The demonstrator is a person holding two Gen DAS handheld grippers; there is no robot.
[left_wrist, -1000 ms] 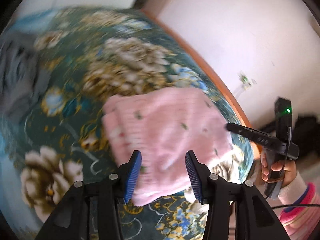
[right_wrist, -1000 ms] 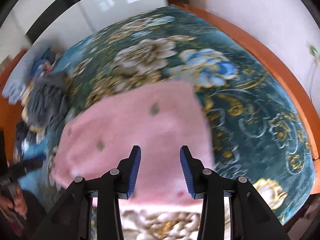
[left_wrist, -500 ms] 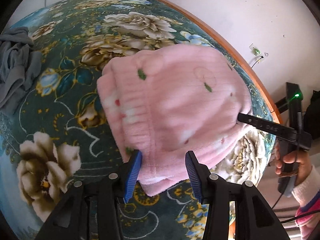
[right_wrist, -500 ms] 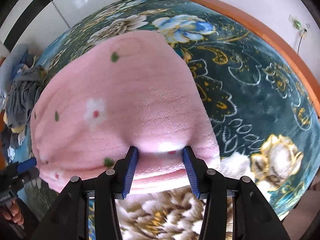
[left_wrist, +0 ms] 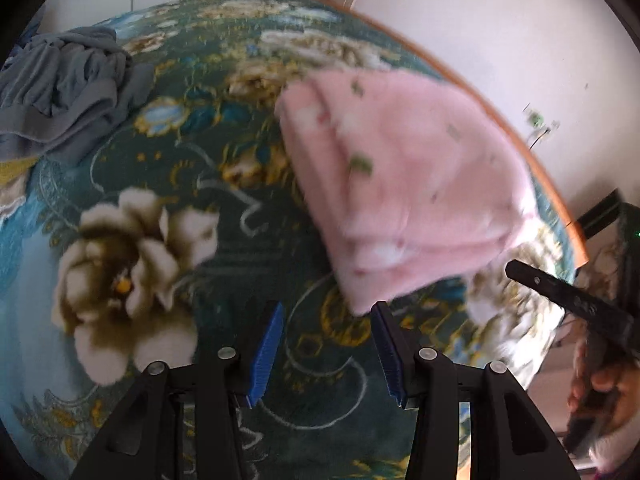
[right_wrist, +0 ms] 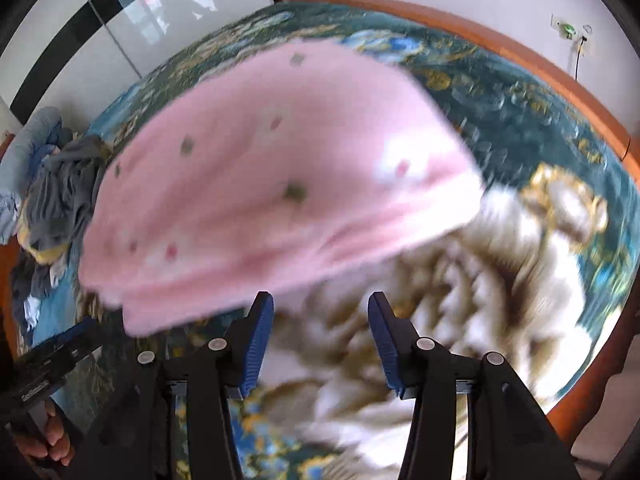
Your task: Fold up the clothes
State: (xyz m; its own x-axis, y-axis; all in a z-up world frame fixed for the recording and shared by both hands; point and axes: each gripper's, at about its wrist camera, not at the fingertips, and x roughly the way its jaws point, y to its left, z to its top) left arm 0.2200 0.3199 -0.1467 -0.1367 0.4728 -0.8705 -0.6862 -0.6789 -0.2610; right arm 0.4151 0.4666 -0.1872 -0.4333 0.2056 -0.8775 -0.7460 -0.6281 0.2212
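A folded pink fleece garment point(left_wrist: 400, 200) with small flower prints lies on the dark green floral bedspread point(left_wrist: 168, 168). My left gripper point(left_wrist: 326, 344) is open just short of the garment's near corner, with only bedspread between its blue pads. In the right wrist view the same pink garment point(right_wrist: 280, 184) lies beyond my right gripper point(right_wrist: 320, 336). Its jaws are opening and nothing is between them; the garment's near edge sits just past the left fingertip point(right_wrist: 262, 312). Each view also shows the other gripper's black tip at its edge, held in a hand point(left_wrist: 600, 392).
A heap of grey clothes point(left_wrist: 68, 92) lies at the far left of the bed, also seen as a grey heap point(right_wrist: 60, 196) in the right wrist view. The bed's orange wooden rim point(right_wrist: 540, 72) runs along the right, next to a white wall with a socket point(right_wrist: 568, 30).
Half a second ago both grippers had the pink garment's near edge between their jaws. Both have since drawn back off it, the garment lies flat, and the right jaws stand wider.
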